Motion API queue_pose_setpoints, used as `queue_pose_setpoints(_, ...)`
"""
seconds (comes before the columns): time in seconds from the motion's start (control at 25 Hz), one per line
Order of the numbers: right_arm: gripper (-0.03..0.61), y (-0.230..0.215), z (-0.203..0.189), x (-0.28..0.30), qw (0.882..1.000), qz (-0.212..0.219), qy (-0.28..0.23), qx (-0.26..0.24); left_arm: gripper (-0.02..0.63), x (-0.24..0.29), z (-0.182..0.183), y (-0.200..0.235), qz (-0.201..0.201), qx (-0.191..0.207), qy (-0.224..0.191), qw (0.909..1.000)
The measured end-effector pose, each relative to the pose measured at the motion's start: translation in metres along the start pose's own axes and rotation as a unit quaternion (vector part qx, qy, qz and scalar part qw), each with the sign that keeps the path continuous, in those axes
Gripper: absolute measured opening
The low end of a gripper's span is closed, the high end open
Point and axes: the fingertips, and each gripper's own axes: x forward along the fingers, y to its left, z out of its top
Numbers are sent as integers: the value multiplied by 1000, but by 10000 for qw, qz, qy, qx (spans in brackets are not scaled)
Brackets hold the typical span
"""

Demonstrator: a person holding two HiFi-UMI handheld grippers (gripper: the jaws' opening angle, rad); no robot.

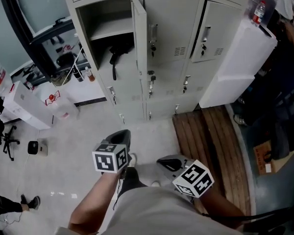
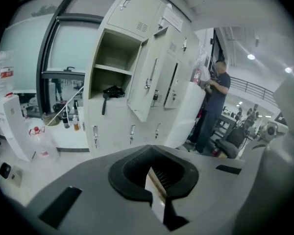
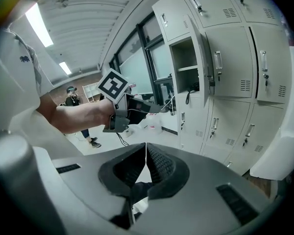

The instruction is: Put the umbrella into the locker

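Two hand-held grippers hang low over a pale floor in the head view, the left hand-held gripper and the right hand-held gripper side by side but apart, both aimed at a bank of grey lockers. One locker at the bank's upper left stands with its door swung out. A black umbrella lies at the bottom of that compartment, beneath its shelf and toward the door side, with its strap drooping over the front edge. Seen from the left gripper view, the left hand-held gripper's jaws are pressed together with nothing between them. Beyond them the open locker shows the umbrella on the compartment's bottom, well apart from the jaws, while a person stands at the far right end of the bank. From the right gripper view, the right hand-held gripper's jaws meet tip to tip and grip nothing. The left hand-held gripper, its marker cube uppermost, reaches in from the left on a bare forearm, and the umbrella shows dark inside the open locker behind.
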Motion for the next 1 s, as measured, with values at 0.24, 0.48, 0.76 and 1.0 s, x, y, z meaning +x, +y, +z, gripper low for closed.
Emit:
queue_pose_setpoints(0.24,18,-1,3,-4,9999,-14,-71,-77,11,-9,-15,-9,3,41,77,10000)
queue_pose_setpoints(0.48,17,-6,11,-4,9998,-98,-128,-115,11,-9,-17,-8,-9,57,104,9999)
queue_pose_setpoints(0.76,17,-6,16,3,9998,-52,-146,-143,11,-7,-18,-3,10,106,123,9999)
queue_pose_setpoints(1.0,17,-7,17,7,9998,-36,-130,-163,11,-6,-20,2,36,127,160,9998)
